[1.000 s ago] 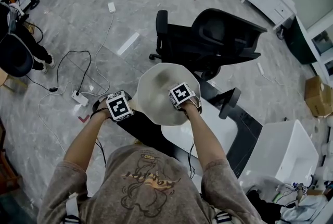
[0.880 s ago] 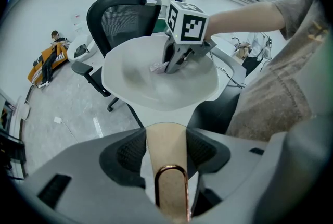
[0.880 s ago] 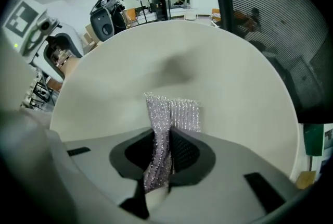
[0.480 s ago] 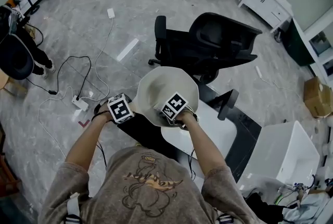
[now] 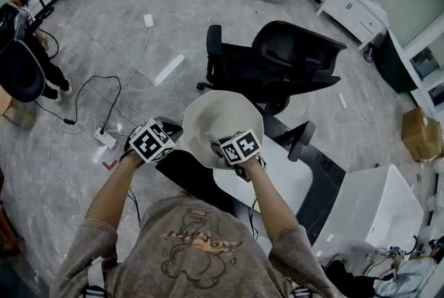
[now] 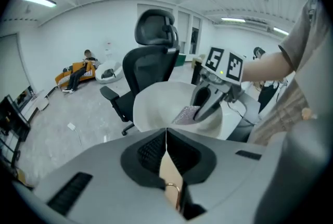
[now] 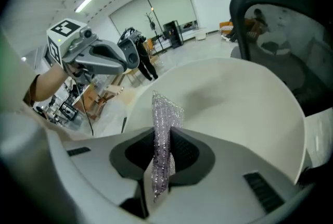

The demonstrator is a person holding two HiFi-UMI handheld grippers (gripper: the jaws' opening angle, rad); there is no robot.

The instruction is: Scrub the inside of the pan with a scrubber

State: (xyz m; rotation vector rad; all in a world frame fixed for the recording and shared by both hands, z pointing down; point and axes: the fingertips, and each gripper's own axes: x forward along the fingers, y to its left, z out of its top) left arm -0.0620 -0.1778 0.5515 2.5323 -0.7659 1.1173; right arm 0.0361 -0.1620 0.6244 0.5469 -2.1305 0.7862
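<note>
Your left gripper (image 6: pixel 166 134) has just snapped shut on the tan handle (image 6: pixel 170 178), its end cut off. Your right gripper (image 7: pixel 160 139) pinches the scrubber (image 7: pixel 165 111) inside the pan (image 7: pixel 234 98), toward 5 o'clock. Overhead, the cubes (image 5: pixel 150 140) hide both jaws.

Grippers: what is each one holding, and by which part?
Right gripper pinches the scrubber around its middle. Left gripper: jaws, just closed, clamp the pan by its tan handle.

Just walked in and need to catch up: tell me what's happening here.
A person works two handheld grippers. The left gripper has just closed its jaws on the handle of a cream pan, which is tilted up. The right gripper is clamped on a sparkly scrubber held at the pan's inside; whether it touches is unclear.
</note>
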